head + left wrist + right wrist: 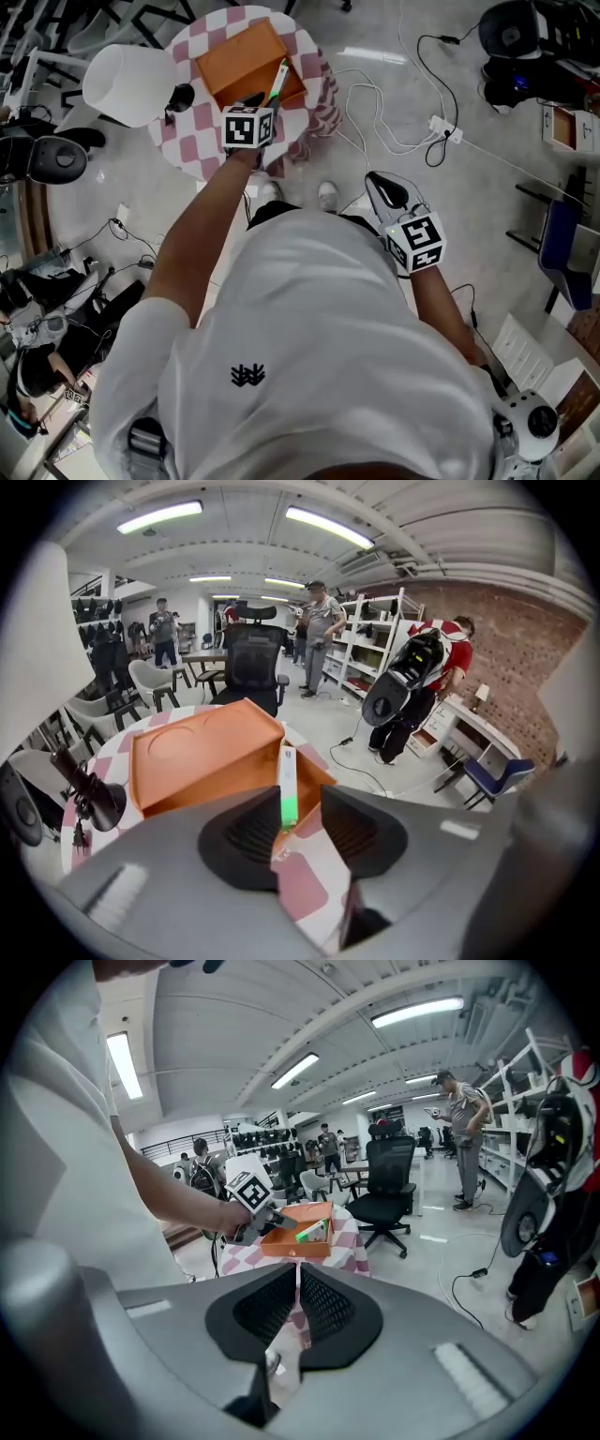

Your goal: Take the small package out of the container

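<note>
Orange container sits on the checked counter, and the small package leans inside it, green end up at the near rim (not out yet!). Left gripper is right on it, fingers spread wide either side of that end, not pressing. Right gripper hangs well apart, fingers closed on nothing. Grab and lift are yet to come.

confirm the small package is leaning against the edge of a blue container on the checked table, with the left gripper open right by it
Not blue: the container is orange, as the left gripper view shows. The rest holds: the small package leans against its edge on the checked table, with the left gripper open right by it.
</note>
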`<state>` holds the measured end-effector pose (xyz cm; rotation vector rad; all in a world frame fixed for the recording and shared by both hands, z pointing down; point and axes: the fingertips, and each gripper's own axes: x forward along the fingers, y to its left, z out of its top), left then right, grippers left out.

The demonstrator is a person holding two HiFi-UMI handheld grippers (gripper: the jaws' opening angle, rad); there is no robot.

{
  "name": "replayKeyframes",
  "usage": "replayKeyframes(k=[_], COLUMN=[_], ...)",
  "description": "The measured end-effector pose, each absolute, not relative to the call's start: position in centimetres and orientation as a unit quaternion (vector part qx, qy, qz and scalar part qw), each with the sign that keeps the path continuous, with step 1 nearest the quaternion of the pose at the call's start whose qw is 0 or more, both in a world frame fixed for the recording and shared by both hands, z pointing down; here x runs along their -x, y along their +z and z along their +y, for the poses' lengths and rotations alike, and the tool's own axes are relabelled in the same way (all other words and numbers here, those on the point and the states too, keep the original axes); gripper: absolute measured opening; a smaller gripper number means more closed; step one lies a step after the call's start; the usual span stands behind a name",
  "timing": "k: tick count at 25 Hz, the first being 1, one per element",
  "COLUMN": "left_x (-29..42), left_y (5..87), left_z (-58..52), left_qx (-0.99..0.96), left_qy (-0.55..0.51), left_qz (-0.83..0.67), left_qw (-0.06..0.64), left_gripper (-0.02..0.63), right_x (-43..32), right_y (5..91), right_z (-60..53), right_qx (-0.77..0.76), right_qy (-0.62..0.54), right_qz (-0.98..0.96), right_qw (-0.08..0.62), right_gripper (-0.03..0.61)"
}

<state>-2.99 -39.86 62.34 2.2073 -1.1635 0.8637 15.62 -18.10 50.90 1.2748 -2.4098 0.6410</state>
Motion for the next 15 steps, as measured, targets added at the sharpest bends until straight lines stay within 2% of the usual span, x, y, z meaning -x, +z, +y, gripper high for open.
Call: replayKeyframes(k=[7,15], left_x=[2.0,1.9], left_y=[63.8,66.4], left_z=[-42.1,-43.5], left_qx=[-0.807,-0.787], left_qy=[0.341,0.368], left_qz=[-0.422,-0.429], left_qw=[0.233,0.248], left_gripper=[0.156,0.163], right_x=[-17.3,-19.0], right_y=[50.5,50.8], right_z=[-18.9,-19.3], right_qx=[-0.479,-0.495], right_qy=[0.225,0.234], right_qz=[-0.833,-0.820], right_qw=[0.161,0.167], right_gripper=[0.014,0.014])
